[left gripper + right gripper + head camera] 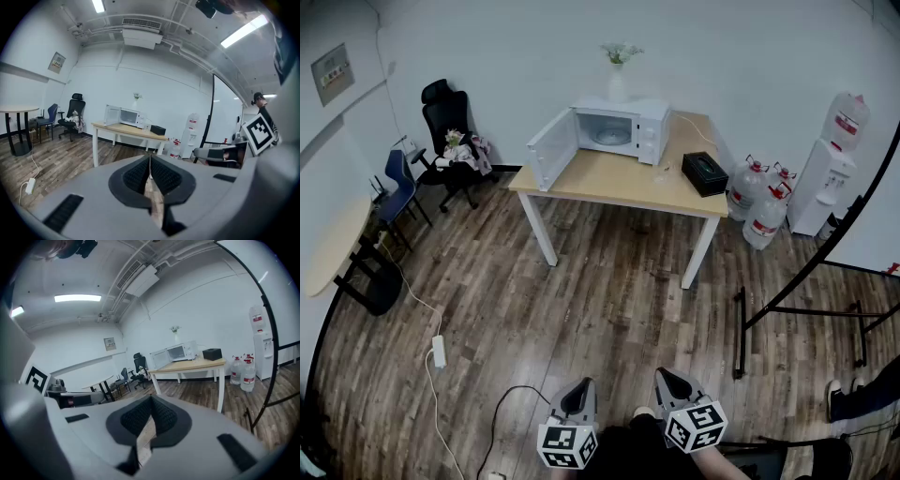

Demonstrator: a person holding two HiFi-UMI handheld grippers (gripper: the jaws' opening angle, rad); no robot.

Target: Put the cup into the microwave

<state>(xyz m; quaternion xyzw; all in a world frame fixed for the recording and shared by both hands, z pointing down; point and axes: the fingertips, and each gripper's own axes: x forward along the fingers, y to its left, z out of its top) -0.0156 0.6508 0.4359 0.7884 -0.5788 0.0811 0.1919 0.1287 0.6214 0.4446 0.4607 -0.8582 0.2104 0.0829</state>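
Observation:
A white microwave stands on the wooden table across the room, its door swung open to the left. A small clear cup seems to stand on the table just right of it, too small to be sure. Both grippers are far from the table, at the bottom of the head view. My left gripper is shut with nothing in it, and its pads meet. My right gripper is shut and empty too, pads together. Both gripper views show the microwave in the distance.
A black box lies on the table's right end, a vase on the microwave. Water bottles and a dispenser stand right. A black metal stand, office chairs, a round table and a floor power strip surround the wooden floor.

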